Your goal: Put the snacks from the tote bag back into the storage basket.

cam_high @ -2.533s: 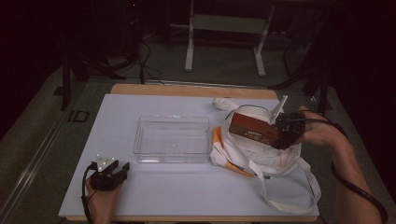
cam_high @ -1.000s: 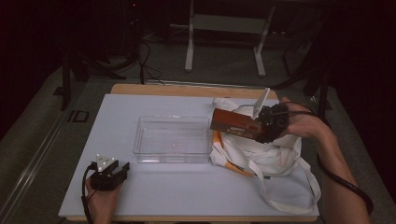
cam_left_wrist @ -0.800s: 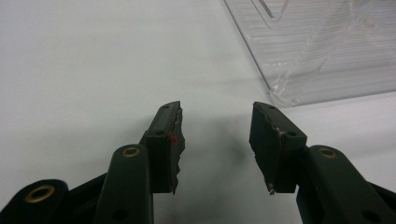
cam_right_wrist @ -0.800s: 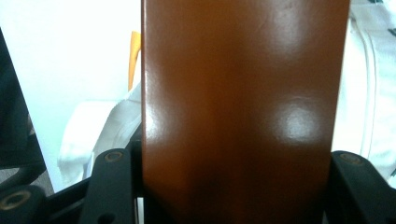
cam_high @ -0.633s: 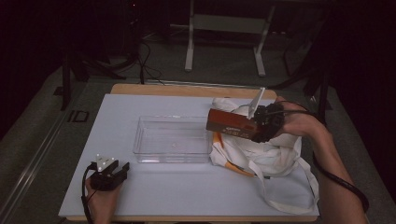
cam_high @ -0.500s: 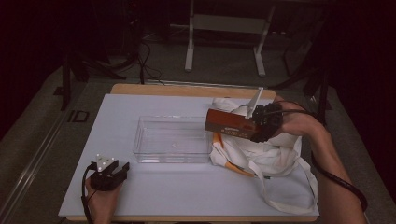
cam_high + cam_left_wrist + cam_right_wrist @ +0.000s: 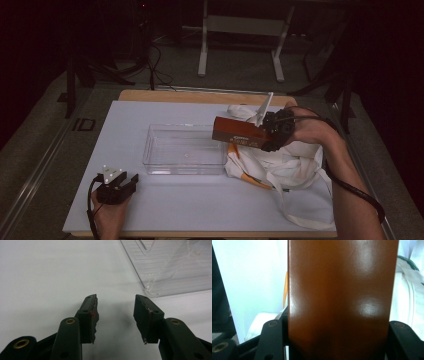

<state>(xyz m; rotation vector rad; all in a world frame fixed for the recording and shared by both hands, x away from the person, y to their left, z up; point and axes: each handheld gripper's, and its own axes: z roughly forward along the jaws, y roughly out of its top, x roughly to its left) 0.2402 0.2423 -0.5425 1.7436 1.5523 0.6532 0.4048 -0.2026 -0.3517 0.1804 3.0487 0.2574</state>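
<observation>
A brown rectangular box hangs in the air over the right end of the clear plastic tray, with my right gripper shut on its right end. In the right gripper view the brown box stands between the two black jaws. Below it lies a white cloth bag with orange trim. My left gripper rests on the table near the front left, open, with nothing between its fingers. A corner of the clear tray lies ahead of it to the right.
The table top is a white sheet with a wooden strip at its far edge. Long bag straps trail toward the front right corner. Beyond the table are a dark floor, cables and a metal stand.
My right gripper has carried the brown box leftward, from above the bag to over the tray's right end. The left gripper has stayed where it was.
</observation>
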